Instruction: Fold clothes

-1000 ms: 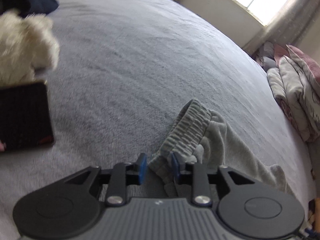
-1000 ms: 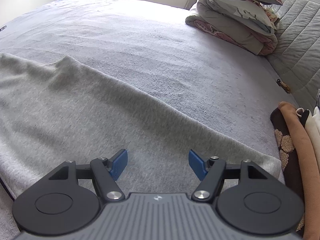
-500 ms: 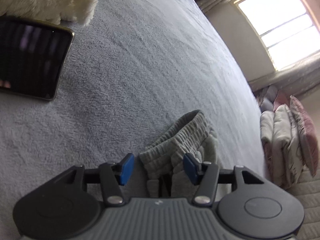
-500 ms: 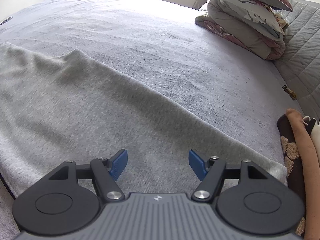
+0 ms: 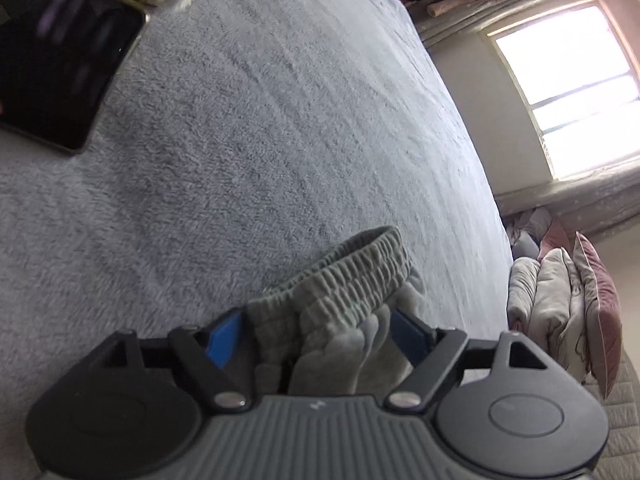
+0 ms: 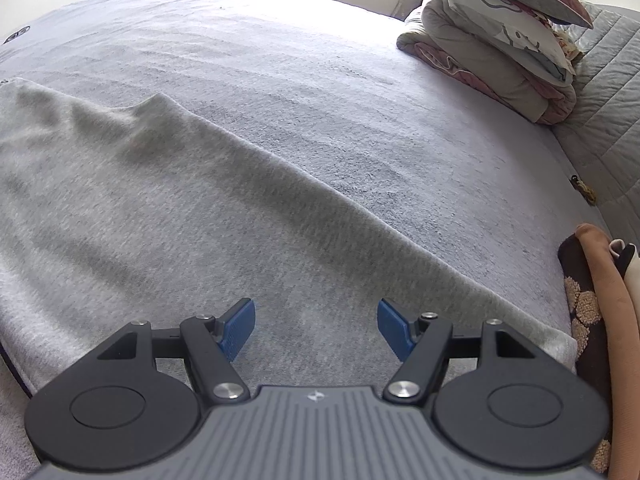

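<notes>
From your left wrist view, your left gripper [image 5: 316,338] has its jaws opening, with the ribbed elastic waistband end of the soft grey jersey sweatpants [image 5: 340,284] bunched between them. The blue pads [image 5: 224,338] look clear of the cloth on both sides, so I judge the waistband has just been let go and is resting on the pale grey fleecy bed cover [image 5: 260,128]. Ahead of the jaws the waistband curls up in a loose arc rather than lying flat. Far ahead and to the left of the jaws lies a dark flat tablet [image 5: 60,68], well apart from the garment, and to the right of the jaws a stack of folded bedding and pillows [image 5: 560,312] stands at the edge of the bed.

From your right wrist view, your right gripper [image 6: 316,328] hovers with its jaws spread and nothing between them. Under and ahead of them the leg part of the sweatpants [image 6: 160,208] lies spread fairly smooth across the bed, its long edge running from far left of the jaws to near right, ending at a hem corner just right of the jaws.

As I read it, you have the garment laid out and perhaps one lengthwise fold made. Still to do: flatten the waistband, fold the length over, and deal with the brown patterned clothes [image 6: 588,320] piled to the right of the jaws.
</notes>
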The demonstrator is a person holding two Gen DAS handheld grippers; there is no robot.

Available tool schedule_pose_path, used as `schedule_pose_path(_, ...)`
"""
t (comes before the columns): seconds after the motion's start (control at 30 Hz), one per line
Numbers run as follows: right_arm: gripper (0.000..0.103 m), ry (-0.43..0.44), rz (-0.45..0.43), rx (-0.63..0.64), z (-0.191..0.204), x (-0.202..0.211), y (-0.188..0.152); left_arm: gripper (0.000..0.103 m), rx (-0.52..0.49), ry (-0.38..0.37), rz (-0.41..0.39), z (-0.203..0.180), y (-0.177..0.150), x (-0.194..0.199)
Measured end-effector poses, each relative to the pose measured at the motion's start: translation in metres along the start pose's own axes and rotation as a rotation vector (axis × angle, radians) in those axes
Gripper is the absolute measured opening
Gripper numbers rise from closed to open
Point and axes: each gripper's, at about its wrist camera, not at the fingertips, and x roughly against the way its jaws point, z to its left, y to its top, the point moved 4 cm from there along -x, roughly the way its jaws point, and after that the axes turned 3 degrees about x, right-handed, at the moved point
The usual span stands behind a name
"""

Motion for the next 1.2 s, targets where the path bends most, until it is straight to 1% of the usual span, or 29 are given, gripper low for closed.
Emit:
schedule_pose_path(0.1,0.071,0.003,-0.002,0.006,0.002,0.001,0.0,0.081,-0.01,0.011,-0.007,-0.006,0.001,-0.005)
schedule_pose_path(0.13,0.071,0.004,-0.002,0.007,0.002,0.001,0.0,0.077,-0.029,0.02,-0.01,-0.009,0.0,-0.006)
schedule_pose_path(0.2,0.071,0.006,-0.003,0.007,0.002,0.002,-0.001,0.065,-0.063,0.048,-0.023,-0.011,-0.001,-0.007)
schedule_pose_path(0.27,0.071,0.006,-0.004,0.004,0.0,0.002,-0.001,0.056,-0.069,0.051,-0.029,-0.01,-0.001,-0.006)
schedule_pose_path(0.33,0.071,0.005,-0.005,-0.001,-0.001,0.003,-0.002,0.044,-0.075,0.045,-0.036,-0.01,0.0,-0.003)
schedule_pose_path(0.43,0.071,0.004,-0.006,-0.006,-0.002,0.004,-0.003,0.038,-0.092,0.028,-0.053,-0.01,0.0,0.006)
schedule_pose_path(0.53,0.071,0.002,-0.005,-0.009,-0.002,0.004,-0.003,0.037,-0.101,0.019,-0.056,-0.011,0.001,0.008)
schedule_pose_path(0.7,0.071,0.002,-0.004,-0.009,0.0,0.003,-0.003,0.035,-0.084,0.011,-0.041,-0.011,0.005,0.007)
schedule_pose_path(0.83,0.071,0.003,-0.003,-0.012,-0.001,0.003,-0.003,0.032,-0.076,-0.019,-0.034,-0.013,0.013,0.016)
schedule_pose_path(1.0,0.071,0.008,0.0,-0.012,-0.001,0.002,-0.004,0.032,-0.128,-0.025,-0.048,-0.015,0.011,0.023)
schedule_pose_path(1.2,0.071,0.013,-0.002,-0.008,0.001,0.001,-0.004,0.03,-0.131,-0.054,-0.046,-0.016,0.016,0.03)
